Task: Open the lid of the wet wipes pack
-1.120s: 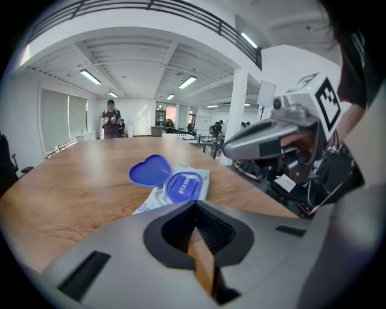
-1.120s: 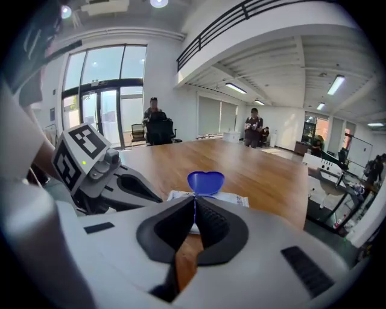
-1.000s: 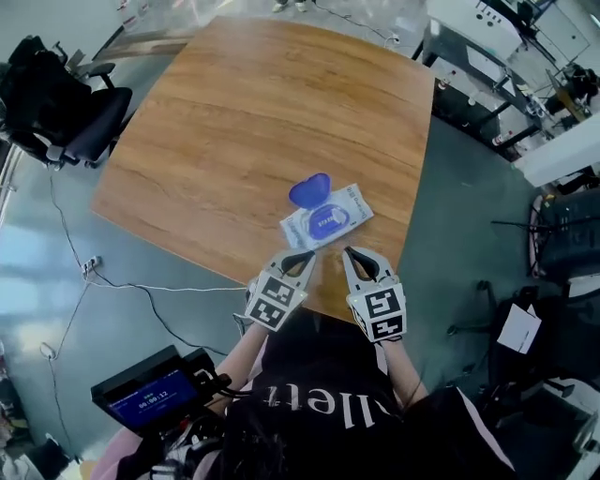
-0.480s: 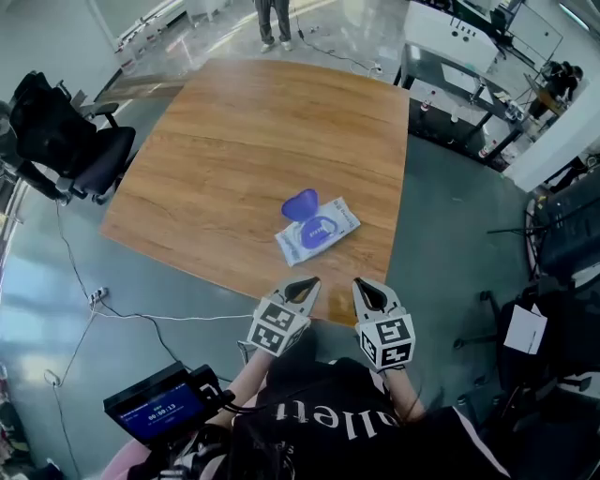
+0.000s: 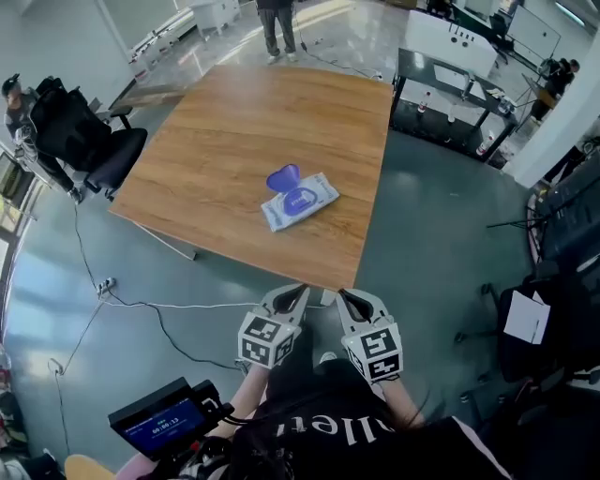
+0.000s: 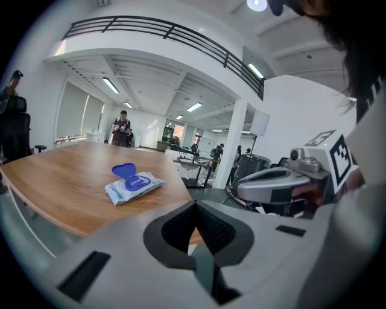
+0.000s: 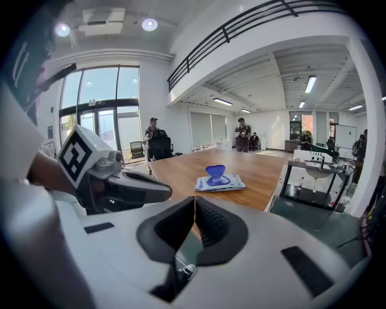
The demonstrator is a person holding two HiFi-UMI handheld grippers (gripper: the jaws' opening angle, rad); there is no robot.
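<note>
task judged as done: blue heart-shaped plastic lid (image 5: 282, 177) already flipped up and standing open at the upper left end of the white and blue soft wet wipes pack (image 5: 302, 201). pack lying flat a little above the centre of the head view, on the brown wooden table (image 5: 225, 122), not far from its lower edge. blue oval opening on top of the pack uncovered. nothing left to do on the lid, as far as visible.

left grey two-jaw gripper (image 5: 298, 293) and right grey two-jaw gripper (image 5: 344, 296) side by side low in the middle of the head view, below the table edge, over the grey floor (image 5: 441, 216), well apart from the pack. jaws of both pressed fully together, dark pads meeting in a thin line, nothing held between them.

counted: one wipes pack, one lid, one table, two grippers. besides these, one black office chair (image 5: 89, 141) at the upper left, one small device with blue screen (image 5: 161, 424) at the lower left, and one standing person (image 5: 277, 23) at the top edge, only legs in the frame
</note>
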